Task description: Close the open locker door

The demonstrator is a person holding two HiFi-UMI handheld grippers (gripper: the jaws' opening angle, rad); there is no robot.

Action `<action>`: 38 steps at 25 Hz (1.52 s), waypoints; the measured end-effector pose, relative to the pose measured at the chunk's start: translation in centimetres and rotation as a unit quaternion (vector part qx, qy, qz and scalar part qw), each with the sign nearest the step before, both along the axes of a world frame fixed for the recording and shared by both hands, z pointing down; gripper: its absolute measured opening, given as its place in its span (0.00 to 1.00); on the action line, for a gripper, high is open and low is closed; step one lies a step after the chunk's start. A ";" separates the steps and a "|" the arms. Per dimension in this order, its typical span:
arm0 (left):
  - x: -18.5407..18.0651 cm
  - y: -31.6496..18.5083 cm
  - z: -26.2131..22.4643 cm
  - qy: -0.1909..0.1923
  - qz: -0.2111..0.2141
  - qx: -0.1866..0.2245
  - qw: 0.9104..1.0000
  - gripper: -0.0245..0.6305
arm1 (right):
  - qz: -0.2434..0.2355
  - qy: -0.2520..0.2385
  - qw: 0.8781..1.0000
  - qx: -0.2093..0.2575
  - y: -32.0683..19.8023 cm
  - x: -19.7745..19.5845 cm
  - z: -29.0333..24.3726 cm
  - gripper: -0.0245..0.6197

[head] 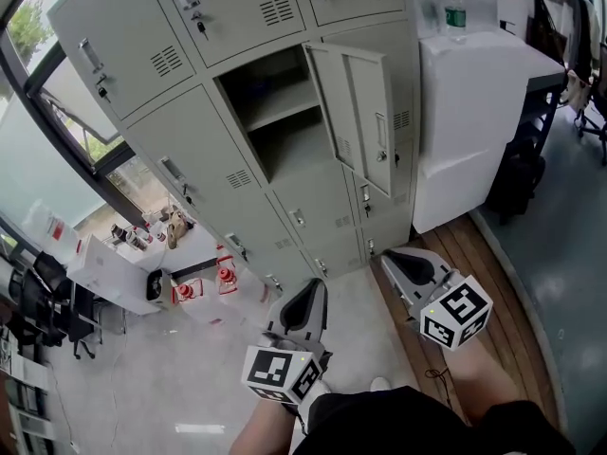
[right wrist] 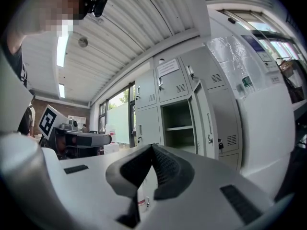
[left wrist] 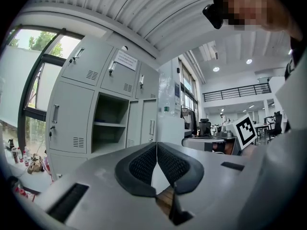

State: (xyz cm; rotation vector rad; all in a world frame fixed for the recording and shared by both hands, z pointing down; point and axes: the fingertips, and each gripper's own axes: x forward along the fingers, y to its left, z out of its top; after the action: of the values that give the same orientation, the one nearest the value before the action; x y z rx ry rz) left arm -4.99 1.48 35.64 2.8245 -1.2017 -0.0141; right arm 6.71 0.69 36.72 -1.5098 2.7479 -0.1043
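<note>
Grey metal locker door (head: 365,117) at 12 o'clock still wide open, untouched; left gripper (head: 313,292), right gripper (head: 398,259) well short, fingers (left wrist: 139,166) pinched together, empty

Before you, the open locker door (head: 365,117) juts from the right edge of its compartment (head: 289,150), a shelf (head: 280,105) inside. Right of the lockers (head: 190,150) stands a cabinet (head: 469,112), a bottle (head: 456,12) on top; left, a window (head: 43,150).

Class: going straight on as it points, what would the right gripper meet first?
Probably the locker bank, near the open compartment's left edge; the open door stands right of that line.
</note>
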 end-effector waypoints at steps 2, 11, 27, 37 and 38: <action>0.0 -0.3 0.1 0.001 -0.003 -0.002 1.000 0.07 | 0.000 -0.002 1.000 -0.002 -0.4 0.1 0.1 0.12; 0.6 -2.8 0.4 0.007 0.000 -0.007 1.000 0.07 | 0.006 -0.003 1.000 -0.004 -3.1 0.9 -0.3 0.12; 0.4 -10.6 0.5 0.015 0.060 -0.012 0.998 0.07 | 0.070 -0.004 0.998 -0.008 -10.1 1.0 -0.6 0.12; 0.1 -15.7 0.5 0.016 0.123 -0.016 0.992 0.07 | 0.130 -0.004 0.991 -0.010 -14.1 0.4 -0.9 0.12; 0.0 -16.1 0.5 0.016 0.131 -0.016 0.991 0.07 | 0.138 -0.005 0.990 -0.010 -14.4 0.3 -0.9 0.12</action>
State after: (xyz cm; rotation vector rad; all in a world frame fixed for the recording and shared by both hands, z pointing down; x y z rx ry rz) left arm -4.96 -14.67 36.09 2.9169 -0.8096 -0.0241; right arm 7.02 -13.71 35.83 -1.8694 2.5057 -0.1357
